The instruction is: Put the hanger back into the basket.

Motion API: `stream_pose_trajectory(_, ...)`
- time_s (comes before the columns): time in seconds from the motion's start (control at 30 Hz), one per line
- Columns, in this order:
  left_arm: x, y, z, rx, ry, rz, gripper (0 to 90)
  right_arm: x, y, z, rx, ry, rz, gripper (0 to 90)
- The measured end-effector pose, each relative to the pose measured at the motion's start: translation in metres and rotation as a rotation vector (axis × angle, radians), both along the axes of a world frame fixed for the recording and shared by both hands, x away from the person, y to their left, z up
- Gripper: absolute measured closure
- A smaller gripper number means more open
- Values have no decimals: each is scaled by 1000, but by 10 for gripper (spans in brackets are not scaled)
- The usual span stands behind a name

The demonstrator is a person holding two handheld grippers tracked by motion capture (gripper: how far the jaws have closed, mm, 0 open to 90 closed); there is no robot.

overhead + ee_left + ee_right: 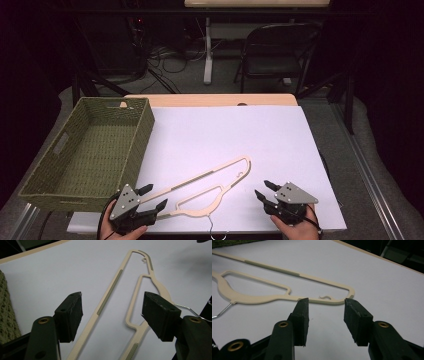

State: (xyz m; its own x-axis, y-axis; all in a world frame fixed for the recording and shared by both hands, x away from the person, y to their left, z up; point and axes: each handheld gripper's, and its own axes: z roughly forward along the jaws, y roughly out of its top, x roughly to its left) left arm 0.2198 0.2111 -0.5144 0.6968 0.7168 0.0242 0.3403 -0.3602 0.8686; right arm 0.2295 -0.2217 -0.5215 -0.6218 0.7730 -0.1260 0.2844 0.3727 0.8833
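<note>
On the white sheet, both grippers (154,196) (265,190) gape beside the hanger (210,182); its hook half-hidden.

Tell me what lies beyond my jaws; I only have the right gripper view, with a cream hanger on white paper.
Observer: A green woven basket stands left of the hanger, at the table's left edge.
Operator: Report the left gripper.
Observer: The left gripper is open, its jaws straddling the hanger's near end.
Operator: Check that basket's contents.
Observer: It looks empty in the high view.
</note>
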Motion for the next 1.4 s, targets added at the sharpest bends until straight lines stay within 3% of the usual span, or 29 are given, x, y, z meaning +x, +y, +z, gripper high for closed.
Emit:
stream_pose_trajectory(0.07, 3, -3, 0, -3, 7, -7, 330, 11, 10, 1, -1, 36, 29, 573)
stream_pose_trajectory(0.43, 8, -7, -1, -1, 11, -22, 336, 36, 48, 17, -84, 63, 177, 607)
stream_pose_trajectory(0.47, 8, -6, -1, -3, 12, -21, 336, 39, 56, 23, -112, 71, 204, 613)
stream_pose_trajectory(0.57, 7, -5, -2, -1, 14, -19, 337, 41, 63, 26, -125, 81, 213, 618)
stream_pose_trajectory(0.77, 7, -5, -4, 6, 18, -21, 344, 39, 76, 12, -146, 106, 233, 645)
stream_pose_trajectory(1.0, 6, -7, -5, 17, 19, -27, 350, 45, 75, 5, -154, 138, 214, 662)
stream_pose_trajectory(1.4, 6, -10, -11, 32, 37, -42, 373, 31, 97, -12, -153, 177, 301, 688)
